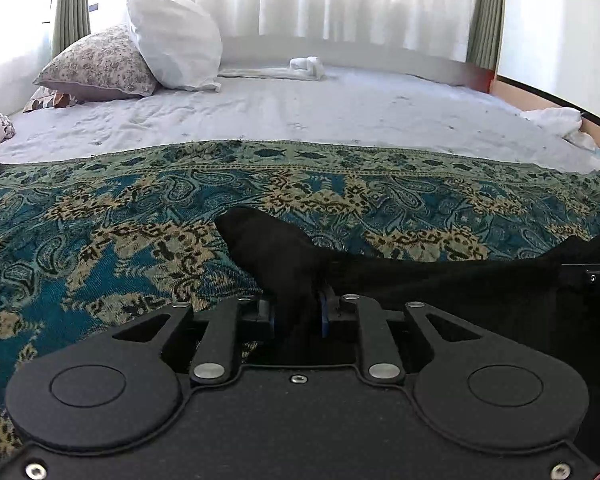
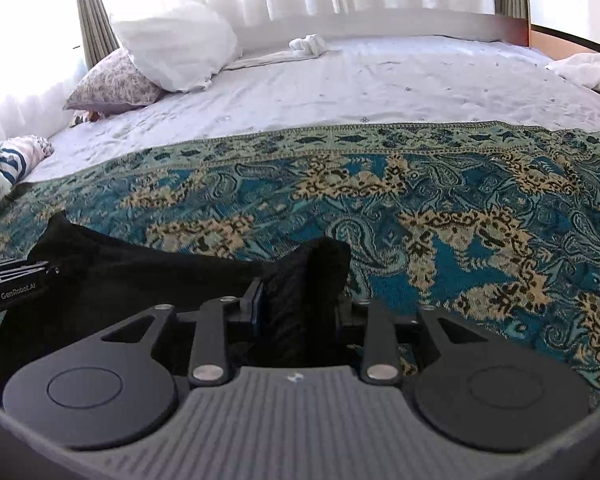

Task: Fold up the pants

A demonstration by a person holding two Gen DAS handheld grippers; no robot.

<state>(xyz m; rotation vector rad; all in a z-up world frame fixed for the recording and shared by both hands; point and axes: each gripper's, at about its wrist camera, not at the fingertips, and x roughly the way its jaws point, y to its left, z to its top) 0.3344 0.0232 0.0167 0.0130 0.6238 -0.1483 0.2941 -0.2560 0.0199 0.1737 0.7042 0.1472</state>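
Note:
The black pants point(image 1: 420, 284) hang stretched between my two grippers over a teal and tan patterned blanket point(image 1: 120, 220). My left gripper point(image 1: 298, 312) is shut on a bunched corner of the black fabric, which sticks up past the blue pads. In the right wrist view my right gripper point(image 2: 296, 308) is shut on another thick bunch of the pants point(image 2: 308, 280). The cloth runs left from there to the other gripper's body point(image 2: 12, 280) at the frame edge. The right gripper's body point(image 1: 596, 276) shows at the right edge of the left wrist view.
The blanket point(image 2: 420, 208) covers the near half of a bed with a pale sheet point(image 1: 340, 108). Pillows point(image 1: 172, 40) lean at the far left. A white rolled cloth point(image 1: 306, 66) lies at the head, another white cloth point(image 2: 584, 66) at the right edge. Curtains hang behind.

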